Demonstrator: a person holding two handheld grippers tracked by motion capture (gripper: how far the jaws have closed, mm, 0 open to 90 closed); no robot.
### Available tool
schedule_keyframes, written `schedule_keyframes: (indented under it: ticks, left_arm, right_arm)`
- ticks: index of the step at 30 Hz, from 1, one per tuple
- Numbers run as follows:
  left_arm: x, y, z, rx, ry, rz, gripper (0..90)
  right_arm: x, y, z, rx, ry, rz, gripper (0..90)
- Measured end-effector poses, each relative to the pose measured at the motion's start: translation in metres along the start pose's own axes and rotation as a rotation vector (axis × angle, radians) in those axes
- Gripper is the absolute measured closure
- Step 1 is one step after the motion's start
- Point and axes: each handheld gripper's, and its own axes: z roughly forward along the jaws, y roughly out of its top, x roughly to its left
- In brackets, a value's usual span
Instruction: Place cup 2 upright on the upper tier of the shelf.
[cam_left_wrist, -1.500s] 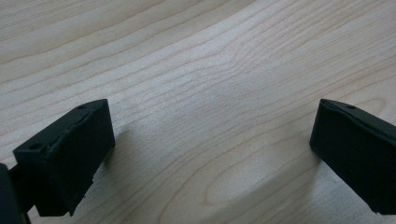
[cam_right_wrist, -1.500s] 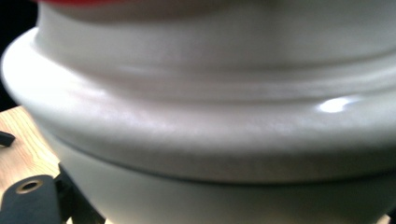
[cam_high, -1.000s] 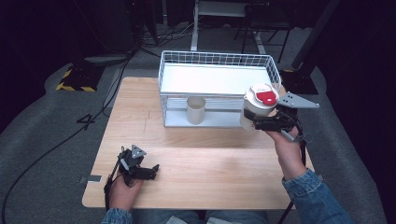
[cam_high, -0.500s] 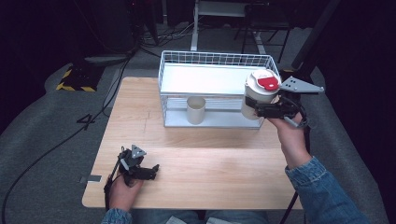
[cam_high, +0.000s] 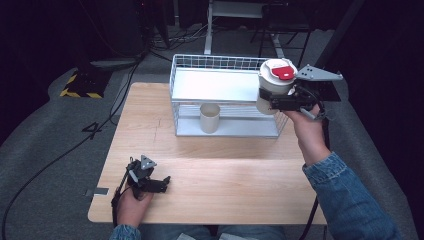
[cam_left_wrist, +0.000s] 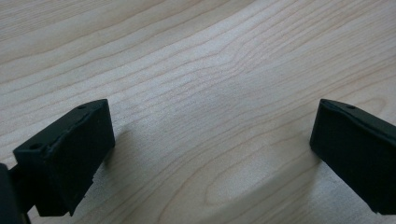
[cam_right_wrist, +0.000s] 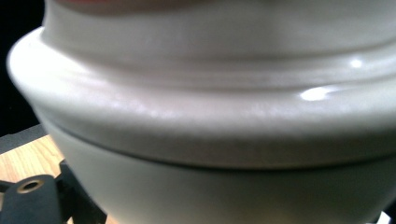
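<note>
A cream lidded cup (cam_high: 274, 90) with a red patch on its white lid hangs in the air at the right end of the white wire rack (cam_high: 225, 65). My right gripper (cam_high: 272, 104) is shut on its lower body, and the cup's pale wall (cam_right_wrist: 210, 140) looms close in the right gripper view. A second cream cup (cam_high: 210, 118), without a lid, stands upright on the rack's lower level. My left gripper (cam_high: 162, 184) rests open on the wooden table (cam_high: 225, 175) near the front left edge, with only bare wood (cam_left_wrist: 210, 116) between its fingers.
The two-level rack stands at the back middle of the table; its upper shelf (cam_high: 215, 85) is a flat white surface. Dark floor with cables and a yellow-black striped block (cam_high: 80, 86) lies beyond the table's left side.
My right gripper has carried the lidded cup upward and a little farther back, level with the rack's top rim. The left gripper has stayed where it was.
</note>
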Motion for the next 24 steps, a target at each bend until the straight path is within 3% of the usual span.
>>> schedule_keyframes:
  ticks: [15,24]
  left_arm:
    - [0.0,0.0,0.0,0.0,0.006,-0.006,0.4]
    - [0.0,0.0,0.001,0.0,0.009,-0.01,0.4]
  right_arm:
    - [-0.012,0.031,0.035,-0.018,-0.007,0.003,12.0]
    - [-0.019,0.042,0.066,-0.002,-0.034,0.021,12.1]
